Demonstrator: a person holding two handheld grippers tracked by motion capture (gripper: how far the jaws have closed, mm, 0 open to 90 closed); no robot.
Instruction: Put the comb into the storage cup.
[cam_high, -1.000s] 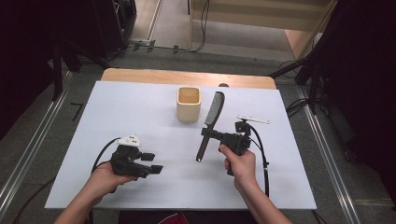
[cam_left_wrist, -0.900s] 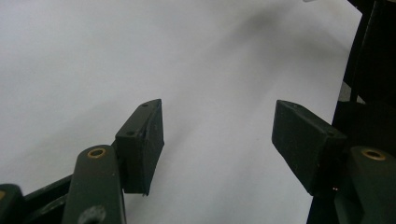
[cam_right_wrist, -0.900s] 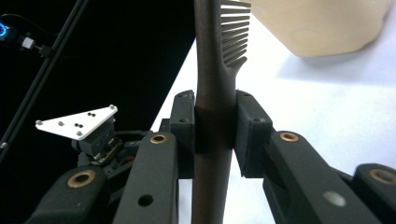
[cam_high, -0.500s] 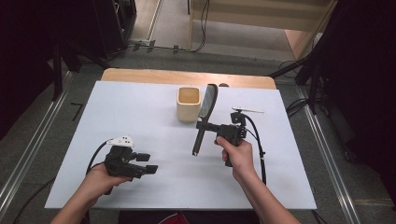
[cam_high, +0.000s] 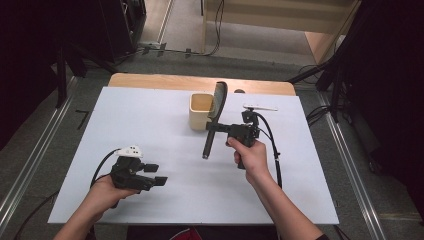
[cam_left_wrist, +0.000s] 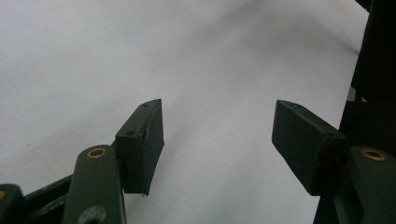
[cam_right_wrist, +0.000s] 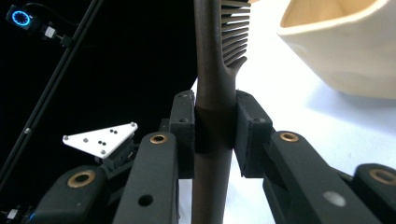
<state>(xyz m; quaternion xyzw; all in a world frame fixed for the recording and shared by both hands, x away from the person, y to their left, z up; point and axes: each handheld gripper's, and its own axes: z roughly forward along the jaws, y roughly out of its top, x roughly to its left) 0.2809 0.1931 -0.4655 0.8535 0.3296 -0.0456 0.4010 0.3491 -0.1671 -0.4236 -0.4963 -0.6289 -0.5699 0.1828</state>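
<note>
Comb hangs above the white table, clamped at its handle by the right gripper, teeth end raised beside the beige cup. Left gripper rests low near the table's front edge, jaws apart with nothing between them.
</note>
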